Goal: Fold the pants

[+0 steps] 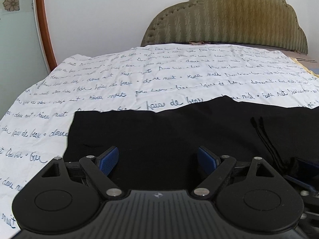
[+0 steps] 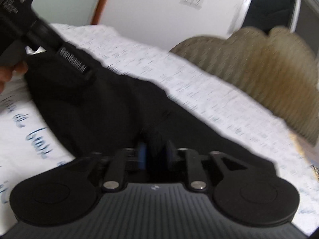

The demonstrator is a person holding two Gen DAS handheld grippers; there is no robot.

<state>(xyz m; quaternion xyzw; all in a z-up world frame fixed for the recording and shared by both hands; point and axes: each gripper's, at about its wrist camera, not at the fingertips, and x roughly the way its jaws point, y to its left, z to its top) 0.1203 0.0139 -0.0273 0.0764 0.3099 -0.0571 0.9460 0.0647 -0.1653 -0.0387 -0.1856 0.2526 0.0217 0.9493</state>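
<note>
Black fabric pants (image 1: 179, 135) lie on the bed's white script-printed sheet (image 1: 119, 75). Left claw (image 1: 157, 160) hovers wide open above them; right claw (image 2: 154, 155), narrowly parted, has a fold between its pads. Release cleanly, then smooth flat.

Soft, even daylight fills both views, with no hard shadows or glare. The left wrist view is sharp; its fisheye bends the door frame (image 1: 44, 25) at the upper left. The right wrist view is tilted and smeared by motion blur, so the bedsheet (image 2: 199, 83) script and headboard (image 2: 259, 69) streak. The black pants (image 1: 169, 131) show almost no detail.
</note>
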